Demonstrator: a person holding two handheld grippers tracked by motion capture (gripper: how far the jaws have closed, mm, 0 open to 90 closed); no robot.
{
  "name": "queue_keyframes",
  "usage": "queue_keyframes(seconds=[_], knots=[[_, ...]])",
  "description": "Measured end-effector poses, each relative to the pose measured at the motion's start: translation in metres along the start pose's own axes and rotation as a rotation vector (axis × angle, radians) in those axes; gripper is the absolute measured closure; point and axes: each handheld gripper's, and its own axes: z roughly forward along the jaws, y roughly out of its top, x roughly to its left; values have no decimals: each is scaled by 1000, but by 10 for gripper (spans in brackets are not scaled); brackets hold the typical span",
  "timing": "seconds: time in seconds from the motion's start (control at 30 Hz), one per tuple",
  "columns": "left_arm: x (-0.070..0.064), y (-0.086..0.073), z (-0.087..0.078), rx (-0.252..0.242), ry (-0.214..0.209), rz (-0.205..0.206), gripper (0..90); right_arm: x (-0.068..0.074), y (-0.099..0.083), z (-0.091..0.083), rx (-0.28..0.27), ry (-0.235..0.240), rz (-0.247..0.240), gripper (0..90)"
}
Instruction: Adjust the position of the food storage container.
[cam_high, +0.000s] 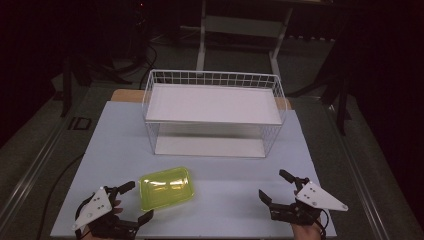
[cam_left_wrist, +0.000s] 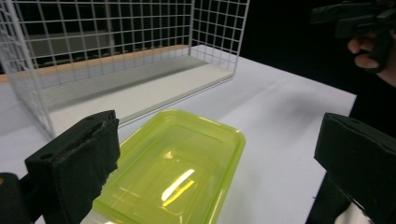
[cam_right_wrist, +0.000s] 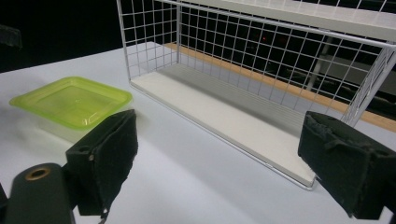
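Nearest on the left side, the left gripper (cam_high: 127, 204) has its fingers (cam_left_wrist: 77, 163) wide apart, holding nothing. Between and just ahead of them sits the yellow-green container (cam_high: 166, 187) with its lid on, resting on the counter (cam_high: 235, 180); one finger is just beside its near corner, but I cannot tell if it touches. Through the lid nothing clear is visible inside. I judge the step is the approach before the grasp: next the fingers must slide around the container's edge and close on it. Beyond the fingers stands the white wire rack (cam_high: 214, 112), its two shelves bare. On the right, the right gripper (cam_high: 277, 187) waits with fingers (cam_right_wrist: 105, 156) also spread open, well apart from the container.
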Motion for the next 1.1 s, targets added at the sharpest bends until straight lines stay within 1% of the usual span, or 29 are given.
queue_keyframes(seconds=[0.03,0.07,0.13,0.17,0.2,0.23,0.3,0.37,0.43,0.5,0.53,0.57,0.6,0.63,0.67,0.7,0.73,0.77,0.83,0.87,0.9,0.93,0.97,1.0,1.03,1.07,1.1], knots=[[0,0,0,0,0,0,8,0,0,0,-1,2,6,121],[0,1,0,6,0,10,8,0,0,0,0,5,11,121],[0,1,0,6,0,10,8,-1,0,-1,1,8,14,121],[0,2,-1,-21,-29,21,8,-1,0,-1,1,8,14,121],[1,3,-1,-33,-45,9,8,-2,1,-2,-5,12,30,120],[2,4,-2,-31,-53,-1,8,-2,1,-2,-5,10,39,120],[4,5,-4,-32,-42,-3,8,-1,1,-3,-7,6,39,120],[6,6,-7,-32,-40,-21,8,-1,1,-4,-9,2,36,120],[8,10,-10,2,-33,-35,8,-1,2,-6,-12,-2,35,120],[10,13,-12,48,11,-5,8,-2,2,-7,-14,-3,47,120],[12,14,-14,69,8,-3,8,-2,2,-7,-18,-4,51,120],[15,14,-16,80,-11,-11,8,-2,2,-7,-20,-5,52,120],[18,15,-18,80,-19,-27,8,-2,2,-7,-22,-4,56,120],[21,15,-20,85,-5,-30,8,-2,3,-8,-23,-4,57,120],[24,15,-22,99,13,-30,9,-1,3,-8,-27,-8,55,120],[27,15,-25,113,21,-26,16,-1,4,-8,-28,-5,55,121],[30,13,-28,105,24,-29,79,0,4,-8,-29,-5,51,120],[34,12,-30,120,24,-32,137,0,4,-9,-30,-8,47,120],[39,8,-33,154,37,-31,162,1,5,-9,-31,-9,46,120],[40,6,-33,173,39,-28,213,1,5,-9,-34,-14,46,120],[42,3,-34,193,39,-26,235,1,5,-9,-36,-16,49,120],[44,1,-34,212,36,-35,272,1,5,-9,-39,-17,49,120],[46,-2,-33,232,28,-40,374,2,5,-9,-42,-17,49,120],[49,-5,-31,258,31,-48,413,2,6,-9,-44,-17,47,120],[51,-8,-29,287,23,-54,467,2,6,-9,-45,-17,45,120],[53,-12,-27,324,19,-53,543,3,6,-9,-46,-20,42,120],[54,-15,-23,373,32,-46,566,3,6,-9,-48,-23,37,120]])
